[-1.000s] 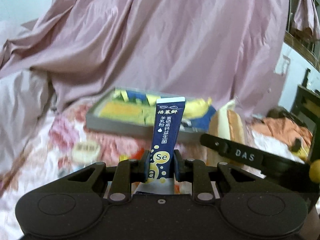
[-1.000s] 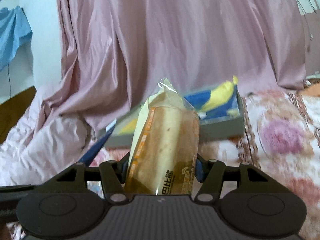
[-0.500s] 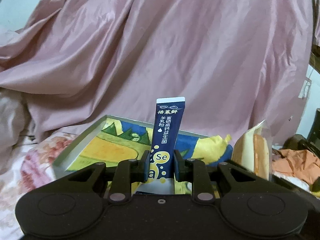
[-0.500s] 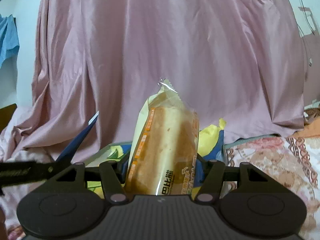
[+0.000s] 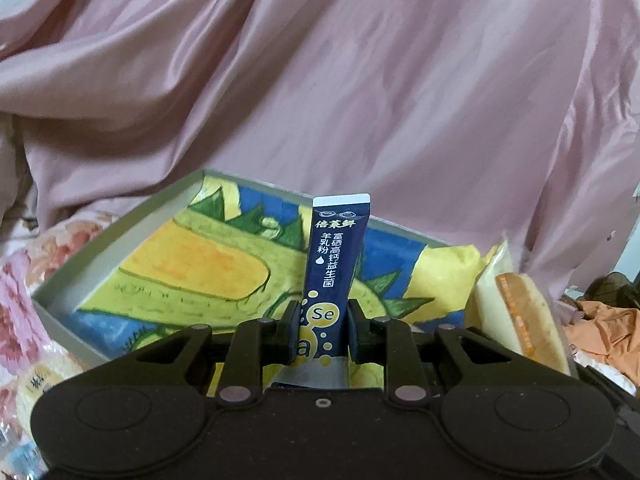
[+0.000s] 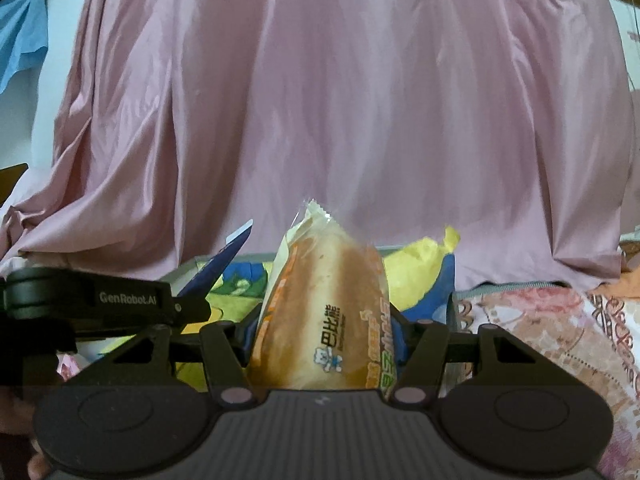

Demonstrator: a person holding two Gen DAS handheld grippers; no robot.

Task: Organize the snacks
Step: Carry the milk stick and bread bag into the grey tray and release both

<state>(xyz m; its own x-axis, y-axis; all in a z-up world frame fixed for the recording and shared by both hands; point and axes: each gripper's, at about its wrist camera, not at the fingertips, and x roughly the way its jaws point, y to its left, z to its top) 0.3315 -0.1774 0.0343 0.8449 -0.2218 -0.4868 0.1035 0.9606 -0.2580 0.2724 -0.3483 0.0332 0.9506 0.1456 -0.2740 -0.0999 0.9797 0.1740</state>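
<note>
Jaws of the left gripper (image 5: 323, 334) clamp the lower end of a slim navy powder stick sachet (image 5: 335, 264): flat, glossy, printed with white Chinese characters and yellow dots, white seal strip at its top, standing upright above the near edge of the box. Jaws of the right gripper (image 6: 322, 354), set wider, press both flanks of a wrapped bread roll (image 6: 324, 316): soft, oblong, golden-brown crust, clear crinkled film with orange lettering and a serrated top seal.

Landmark: shallow grey cardboard box (image 5: 116, 240), rectangular, low walls, floor lined with a painted print in yellow, green and blue. Both held items hang over its near side, the bread to the right of the sachet.

Behind the box: pink satin sheet (image 5: 320, 92), draped in heavy folds, faint sheen. Under the box: floral bedcover (image 6: 540, 328), matte, pink and rust pattern. Left of the box, low: pale wrapped snack (image 5: 44, 380), blurred. Far right of the box: crumpled orange cloth (image 5: 604, 332).
</note>
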